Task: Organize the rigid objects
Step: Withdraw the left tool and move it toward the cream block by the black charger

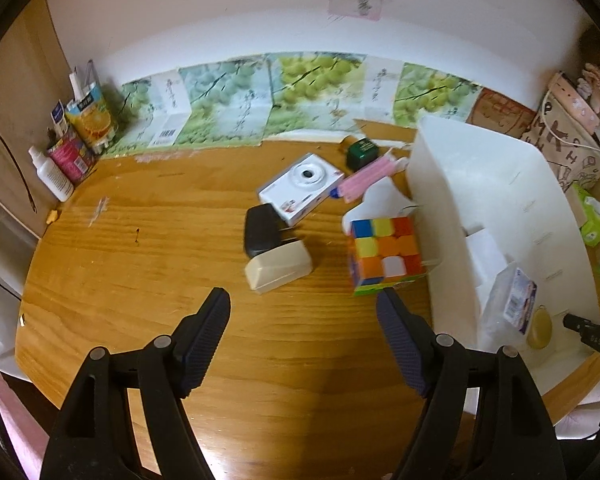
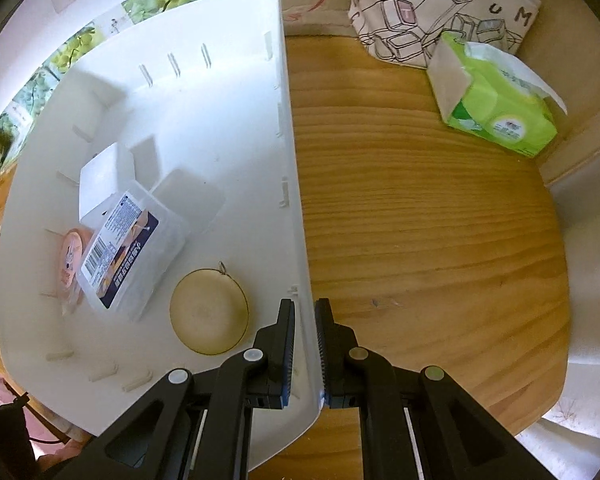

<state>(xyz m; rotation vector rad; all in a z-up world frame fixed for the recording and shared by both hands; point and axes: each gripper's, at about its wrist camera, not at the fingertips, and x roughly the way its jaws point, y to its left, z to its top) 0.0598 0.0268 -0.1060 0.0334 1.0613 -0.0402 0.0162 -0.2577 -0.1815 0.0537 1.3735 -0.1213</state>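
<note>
A white plastic bin (image 1: pixel 476 184) stands at the right of the wooden table. In the right wrist view my right gripper (image 2: pixel 305 308) is shut on the bin's near wall (image 2: pixel 296 216), one finger inside and one outside. Inside lie a clear labelled box (image 2: pixel 128 248), a round yellow case (image 2: pixel 208 316), a small orange item (image 2: pixel 71 260) and white blocks (image 2: pixel 104 168). My left gripper (image 1: pixel 304 304) hangs open over bare wood. Beyond it sit a cream case (image 1: pixel 278 268), a black adapter (image 1: pixel 260 228), a white camera (image 1: pixel 304 188) and a colourful cube (image 1: pixel 386 252) against the bin.
A green box (image 1: pixel 362 152) and a pink pack (image 1: pixel 368 178) lie behind the camera. Bottles and cartons (image 1: pixel 76 136) crowd the back left corner. A green tissue pack (image 2: pixel 496 100) and a printed bag (image 2: pixel 440 12) sit right of the bin.
</note>
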